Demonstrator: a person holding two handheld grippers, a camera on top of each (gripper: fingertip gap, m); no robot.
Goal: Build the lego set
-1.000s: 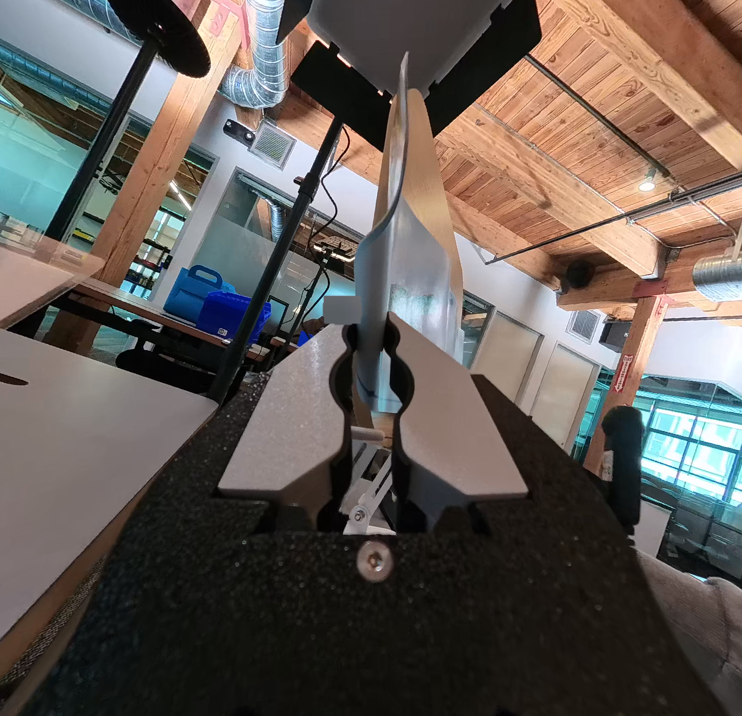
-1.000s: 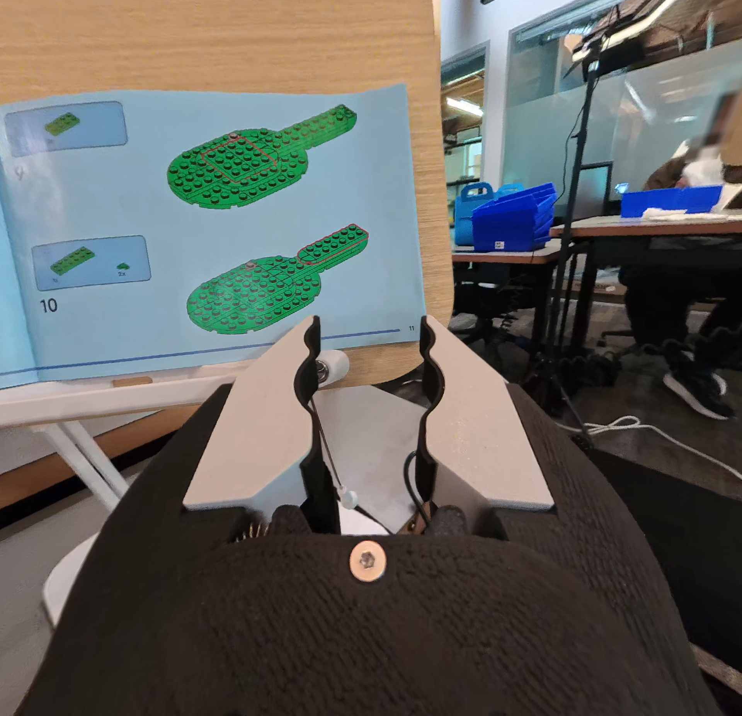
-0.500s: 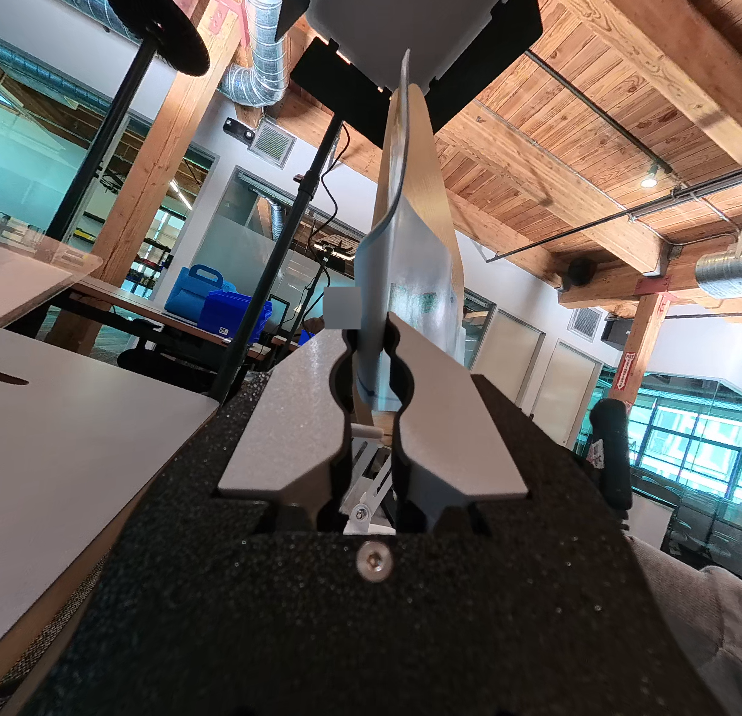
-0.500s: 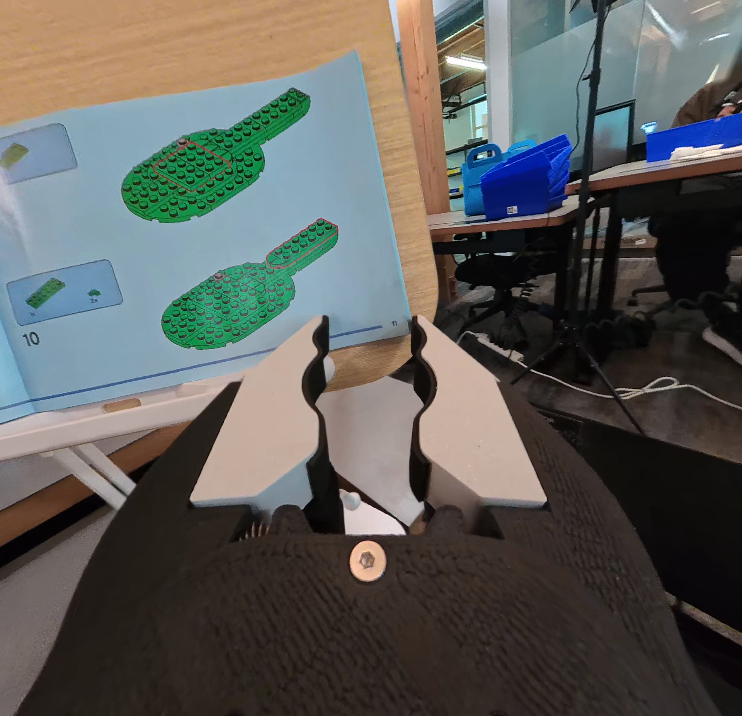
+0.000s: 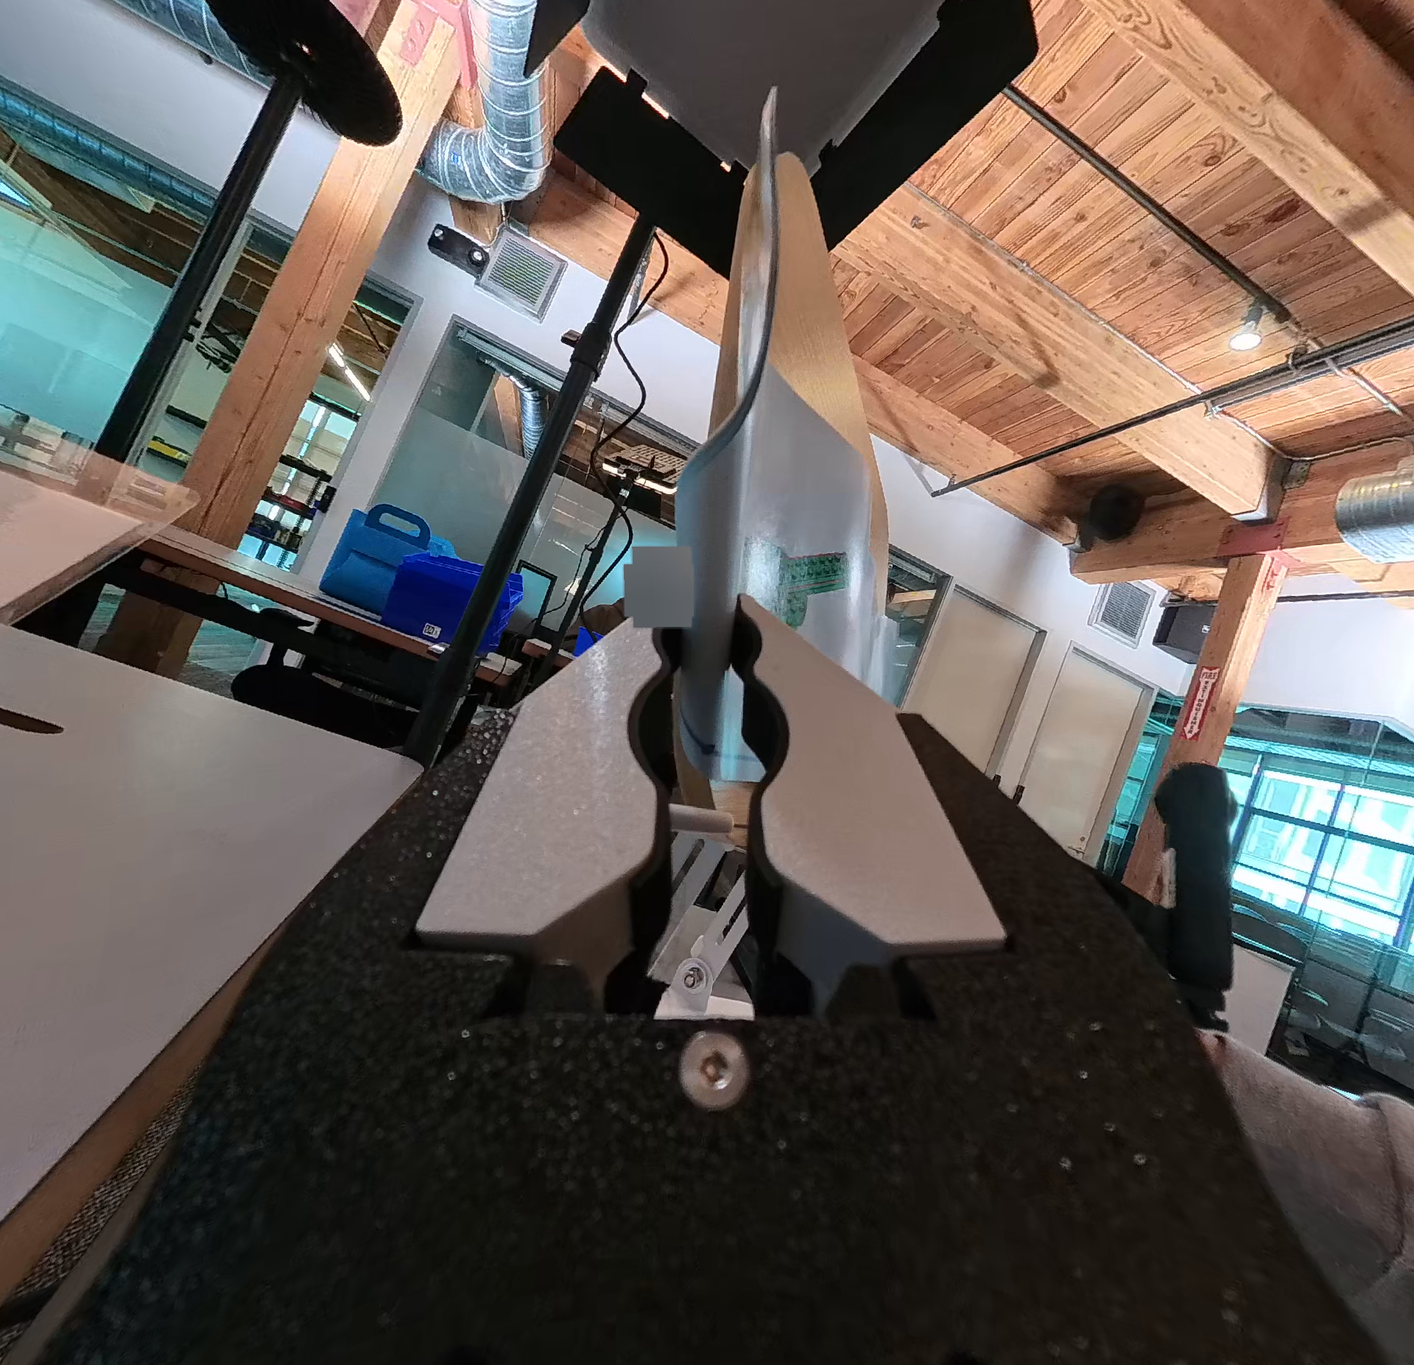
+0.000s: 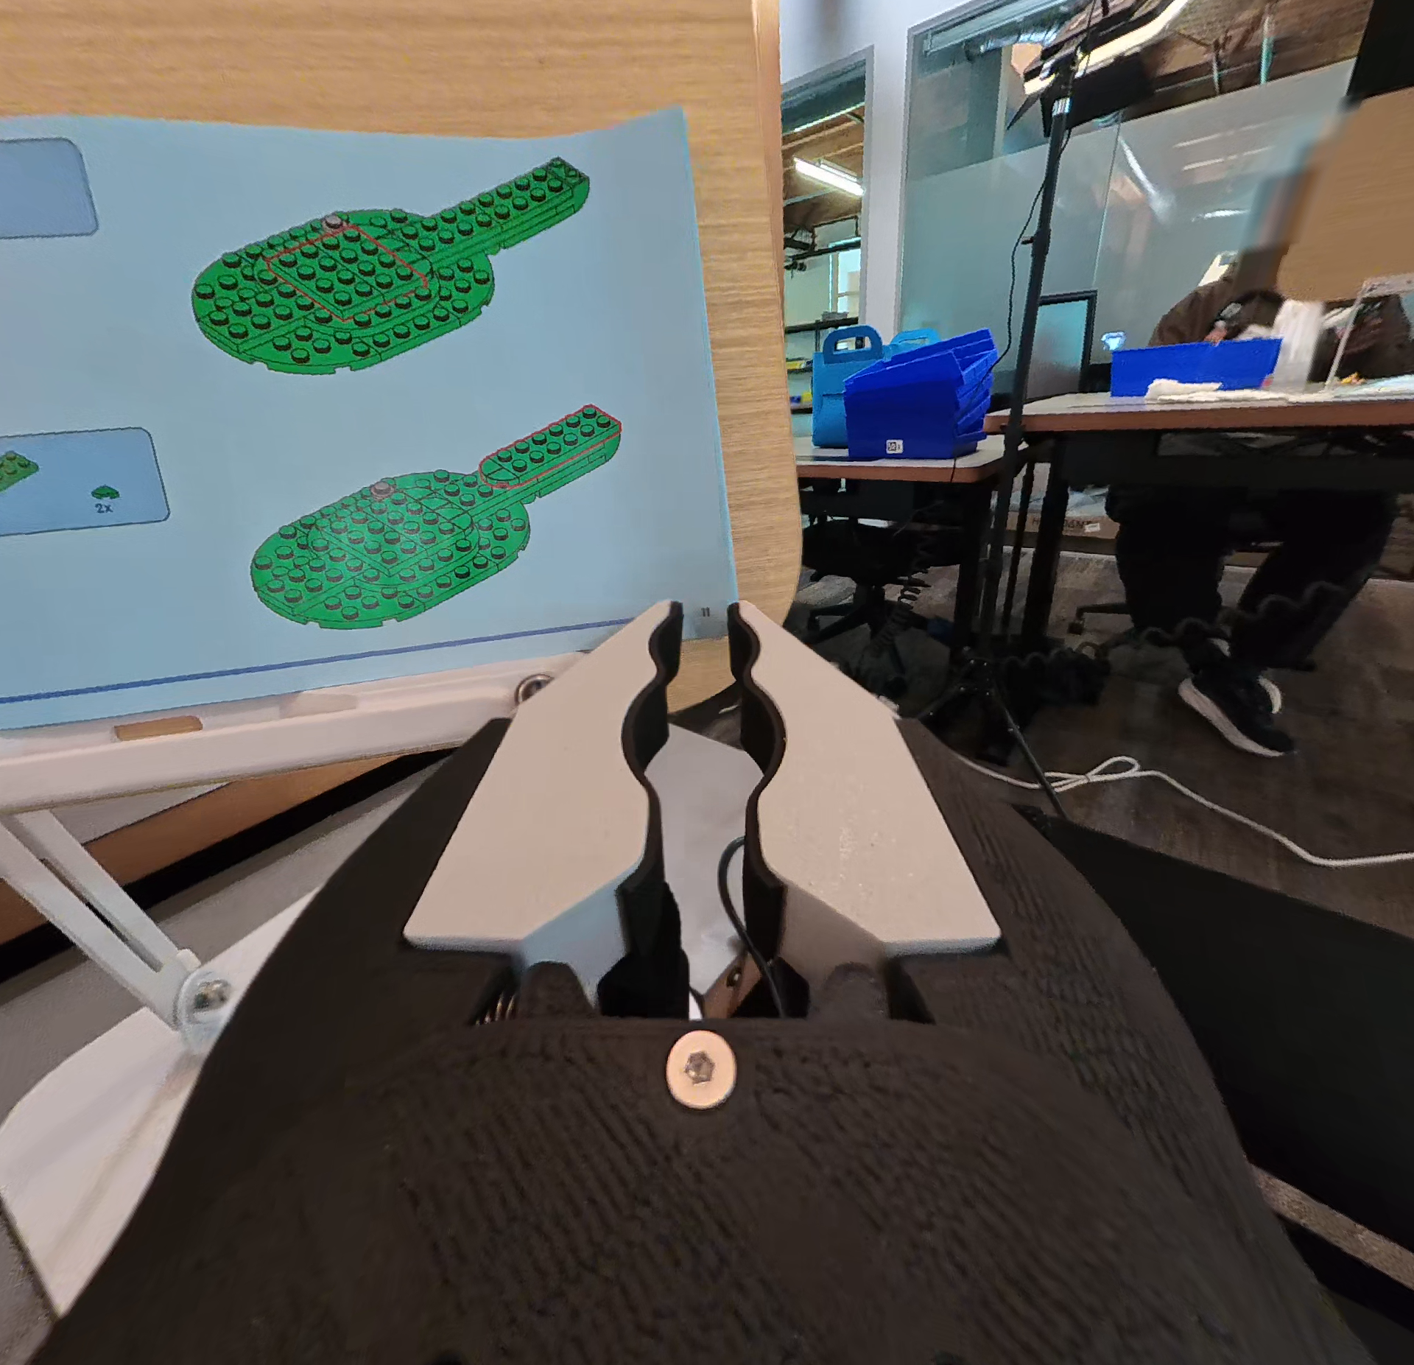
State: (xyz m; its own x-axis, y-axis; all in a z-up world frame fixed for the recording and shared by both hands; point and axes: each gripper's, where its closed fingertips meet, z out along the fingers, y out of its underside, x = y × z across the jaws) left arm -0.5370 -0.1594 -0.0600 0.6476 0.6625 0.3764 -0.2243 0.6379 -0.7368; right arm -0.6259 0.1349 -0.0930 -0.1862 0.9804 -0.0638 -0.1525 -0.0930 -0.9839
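A light blue instruction booklet page (image 6: pixel 459 410) with green brick drawings leans on a wooden board (image 6: pixel 382 27) held by a white stand (image 6: pixel 306 716). My right gripper (image 6: pixel 704 613) is at the page's lower right corner. Its jaws are drawn together to a narrow slit, and the corner shows face-on behind the tips, not between the pads. In the left wrist view I look up along the board (image 5: pixel 811 318). My left gripper (image 5: pixel 702 624) is shut on the bottom of a page (image 5: pixel 796 502), which shows edge-on and curls away from the board.
Blue bins (image 6: pixel 918 402) sit on a table (image 6: pixel 1224 410) to the right, with a seated person (image 6: pixel 1262 525) behind it. A black tripod pole (image 6: pixel 1025 333) and a white cable (image 6: pixel 1148 785) stand between. A white tabletop (image 5: pixel 153 831) lies left of my left gripper, and a light panel (image 5: pixel 765 27) hangs overhead. The gap from one gripper's tips to the other's is roughly 30 centimeters.
My right jaws closed from wide open to nearly together while the gripper moved in on the page's lower right corner. My left gripper kept its hold on the page and barely moved.
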